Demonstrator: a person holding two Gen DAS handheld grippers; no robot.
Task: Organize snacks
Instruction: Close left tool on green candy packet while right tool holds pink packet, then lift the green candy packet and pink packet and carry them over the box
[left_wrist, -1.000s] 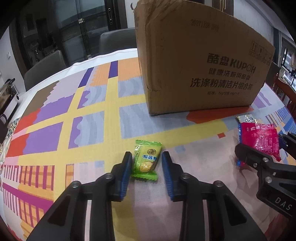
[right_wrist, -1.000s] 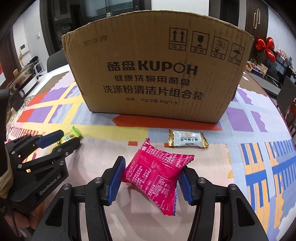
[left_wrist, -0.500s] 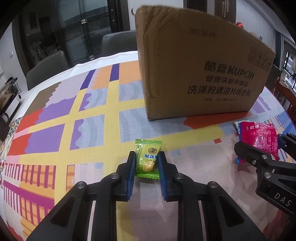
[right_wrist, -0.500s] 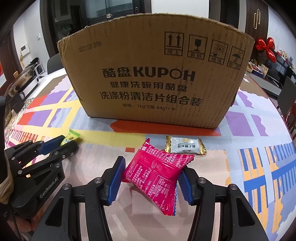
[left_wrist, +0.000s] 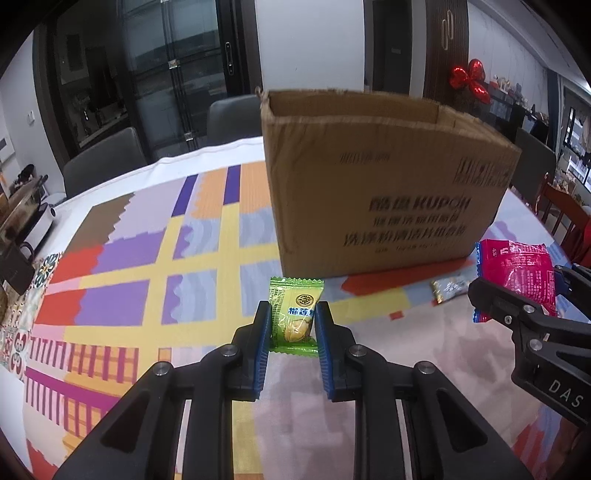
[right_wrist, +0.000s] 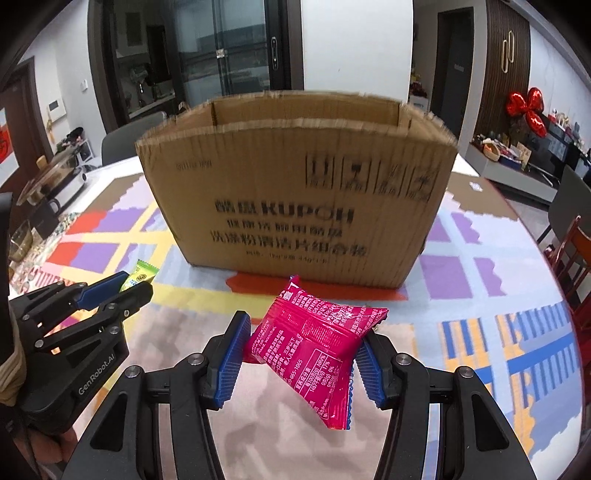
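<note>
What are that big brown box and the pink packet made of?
The box looks like matte corrugated cardboard: brown, with torn, ragged top edges and printed ink. The pink packet seems to be glossy plastic film, crinkled and catching glare, with crimped ends.

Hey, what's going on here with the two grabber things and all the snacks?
A person is tidying snacks with a handheld gripper in each hand. The left gripper is clamped on a small green candy packet, and the right gripper grips a pink snack bag, both off the table. An open cardboard box stands just behind them on the patterned tablecloth. One silver-and-gold wrapped candy lies on the cloth by the box.
</note>
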